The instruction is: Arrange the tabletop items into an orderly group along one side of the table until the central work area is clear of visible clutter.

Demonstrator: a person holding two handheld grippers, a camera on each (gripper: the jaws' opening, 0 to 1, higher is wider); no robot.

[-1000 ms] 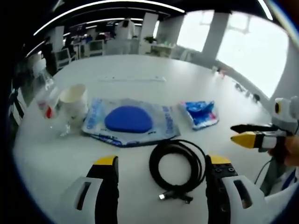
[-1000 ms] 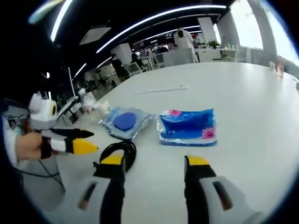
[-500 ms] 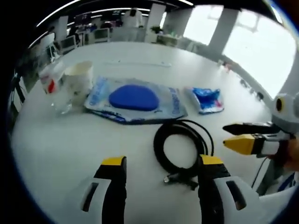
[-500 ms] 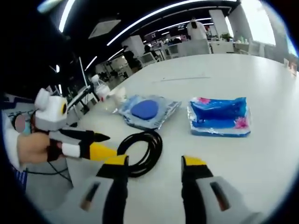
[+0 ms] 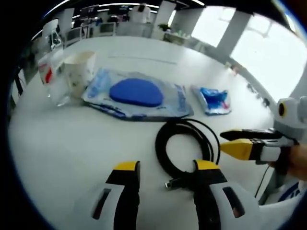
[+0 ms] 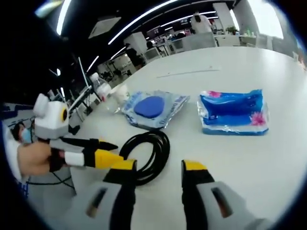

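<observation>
The table (image 5: 57,158) was white and long, with the items strung in a loose row across its near part: a paper cup (image 5: 79,72) and a clear plastic bag (image 5: 50,79) at the left, a flat packet with a blue pad inside (image 5: 136,96) beside them, a smaller blue packet (image 5: 213,99) further right, and a coiled black cable (image 5: 184,148) nearest the person, just in front of the big packet. The left gripper (image 5: 163,168) hung low over the table with its jaws spread, the right jaw tip over the near rim of the coil close to the cable's plug end; whether it touched the cable could not be told. The right gripper (image 6: 157,167) was also spread and held nothing, its left jaw tip at the near edge of the coil and bare table between the jaws; the blue packet lay well beyond it to the right. Judged step: the pick-up of the cable, not yet grasped, with nothing yet gathered to one side. The next move would likely call for bringing the left jaws either side of one strand of the coil, pinching it firmly near the plug so the loops did not spill open, then carrying it toward the cup end. The right gripper should stay out of the left one's way.
</observation>
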